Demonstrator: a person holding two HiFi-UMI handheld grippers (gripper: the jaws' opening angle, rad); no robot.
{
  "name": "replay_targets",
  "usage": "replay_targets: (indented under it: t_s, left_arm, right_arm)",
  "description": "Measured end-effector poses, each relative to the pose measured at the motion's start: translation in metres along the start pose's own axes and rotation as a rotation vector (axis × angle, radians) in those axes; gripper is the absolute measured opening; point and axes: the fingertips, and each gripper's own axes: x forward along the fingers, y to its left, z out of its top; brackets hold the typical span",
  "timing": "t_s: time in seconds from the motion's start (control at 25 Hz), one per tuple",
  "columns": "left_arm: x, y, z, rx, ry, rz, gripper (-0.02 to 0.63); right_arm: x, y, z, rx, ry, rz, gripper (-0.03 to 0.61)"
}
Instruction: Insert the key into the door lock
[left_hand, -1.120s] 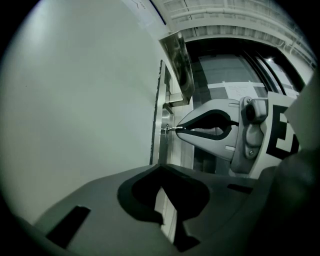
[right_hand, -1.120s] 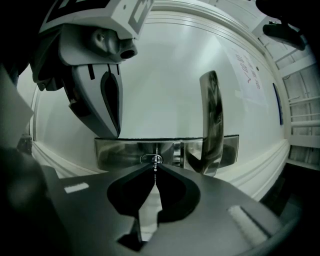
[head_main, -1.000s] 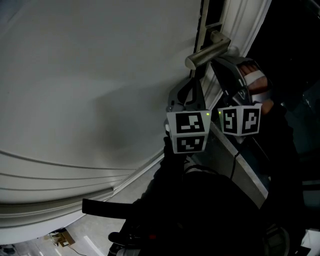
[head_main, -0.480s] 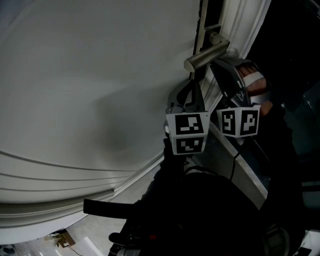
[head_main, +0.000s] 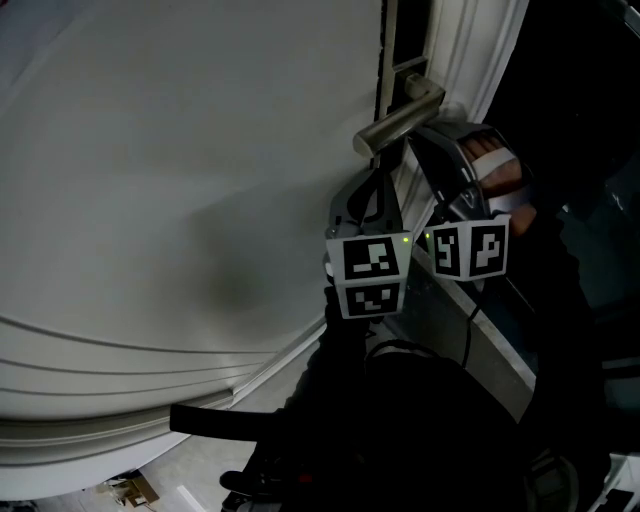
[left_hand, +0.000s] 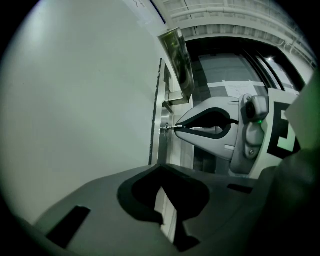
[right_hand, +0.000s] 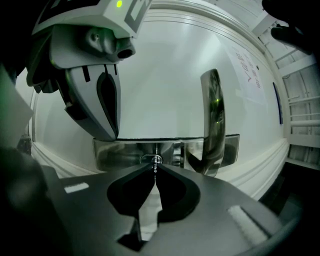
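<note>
Right gripper view: the right gripper (right_hand: 154, 169) is pinching the key (right_hand: 155, 165) in its fingers (right_hand: 212, 205), tip seemingly just reaching the door lock (right_hand: 150, 159) mid-frame, not yet home; left gripper (left_hand: 161, 170) idling closed, empty.

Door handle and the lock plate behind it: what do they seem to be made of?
Door handle: apparently metal with a polished silver finish, since it mirrors its surroundings and carries bright highlights. Lock plate: probably the same metal, glossy, showing blurred reflections across its surface.
</note>
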Motion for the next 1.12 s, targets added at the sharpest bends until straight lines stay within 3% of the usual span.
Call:
replay_targets:
  t_s: [0.2, 0.68, 0.88, 1.12]
  left_arm:
    - [0.0, -0.001, 0.0, -0.007, -0.001, 0.002, 0.002]
    - [-0.008, -0.009, 0.001, -0.009, -0.005, -0.007, 0.001]
    - [-0.011, -0.016, 0.001, -0.003, -0.007, -0.016, 0.002]
    - [-0.019, -0.022, -0.005, 0.013, 0.008, -0.023, 0.002]
  right_arm:
    - [0.0, 0.0, 0.0, -0.004, 0.003, -0.016, 0.012]
    - [-0.026, -0.001, -0.01, 0.092, -0.014, -0.01, 0.018]
    - [-0.047, 0.005, -0.029, 0.331, 0.007, -0.016, 0.014]
    - [-0.067, -0.004, -0.039, 0.844, -0.052, -0.12, 0.002]
